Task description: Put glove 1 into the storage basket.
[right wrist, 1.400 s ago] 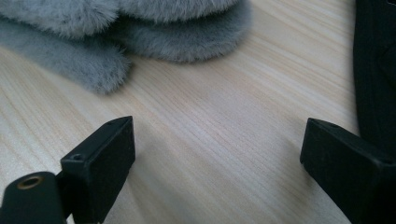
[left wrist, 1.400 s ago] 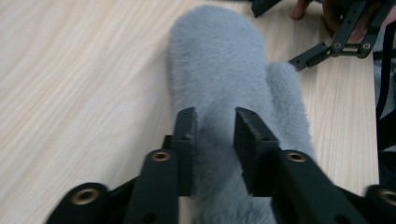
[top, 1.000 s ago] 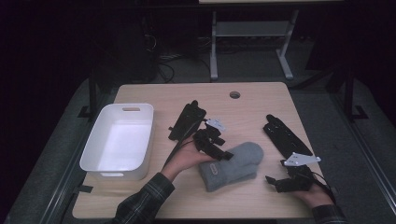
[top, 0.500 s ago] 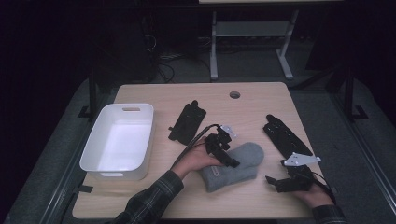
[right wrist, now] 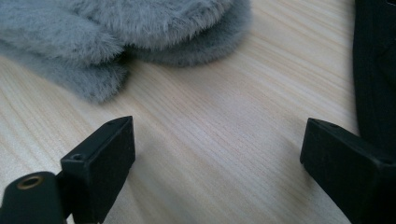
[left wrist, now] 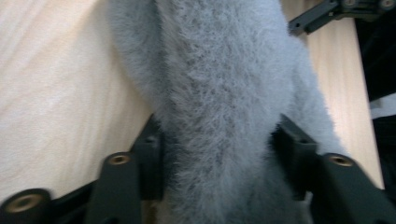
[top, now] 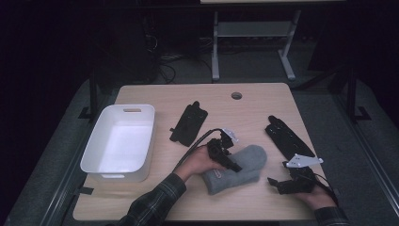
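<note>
Pinching a fold of the grey fuzzy mitten (left wrist: 224,102) that lies on the wooden table (top: 244,106), the left gripper (top: 230,165) has just closed its jaws, while the right gripper (top: 275,183) rests nearby, jaws spread over bare wood.

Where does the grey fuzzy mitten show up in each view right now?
High view: grey mitten lies lower centre, under the left hand-held gripper.
Left gripper view: mitten runs up the middle, squeezed between the jaws.
Right gripper view: mitten at top left.
Shared landmark: light wood table.
</note>
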A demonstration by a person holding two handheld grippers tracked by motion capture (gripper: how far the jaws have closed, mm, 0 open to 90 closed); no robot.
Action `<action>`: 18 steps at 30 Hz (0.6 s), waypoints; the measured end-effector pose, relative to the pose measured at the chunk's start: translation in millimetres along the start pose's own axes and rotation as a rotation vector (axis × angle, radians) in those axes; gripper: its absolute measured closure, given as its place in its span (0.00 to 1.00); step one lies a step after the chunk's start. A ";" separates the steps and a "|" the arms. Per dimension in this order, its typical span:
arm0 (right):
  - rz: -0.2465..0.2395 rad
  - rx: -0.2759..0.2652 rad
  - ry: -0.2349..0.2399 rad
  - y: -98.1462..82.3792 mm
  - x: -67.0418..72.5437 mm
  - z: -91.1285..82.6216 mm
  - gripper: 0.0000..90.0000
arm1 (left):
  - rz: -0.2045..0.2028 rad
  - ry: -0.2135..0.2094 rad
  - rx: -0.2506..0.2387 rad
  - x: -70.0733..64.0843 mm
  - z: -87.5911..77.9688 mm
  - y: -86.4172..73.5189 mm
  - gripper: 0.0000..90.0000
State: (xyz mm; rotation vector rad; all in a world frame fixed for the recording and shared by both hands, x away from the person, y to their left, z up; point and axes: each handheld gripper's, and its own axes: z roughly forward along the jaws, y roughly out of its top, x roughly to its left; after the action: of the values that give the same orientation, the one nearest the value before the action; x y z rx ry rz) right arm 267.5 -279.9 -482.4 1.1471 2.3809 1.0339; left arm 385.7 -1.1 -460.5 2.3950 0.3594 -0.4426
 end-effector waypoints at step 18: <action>0.000 0.000 0.001 0.1 -0.1 0.0 0.11 | 0.000 0.070 0.009 -15.8 -22.8 4.4 0.81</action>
State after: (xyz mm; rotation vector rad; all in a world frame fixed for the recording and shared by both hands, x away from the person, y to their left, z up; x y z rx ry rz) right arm 267.5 -280.0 -482.3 1.1467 2.3812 1.0345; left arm 378.0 8.4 -435.2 2.4234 0.3890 -0.3618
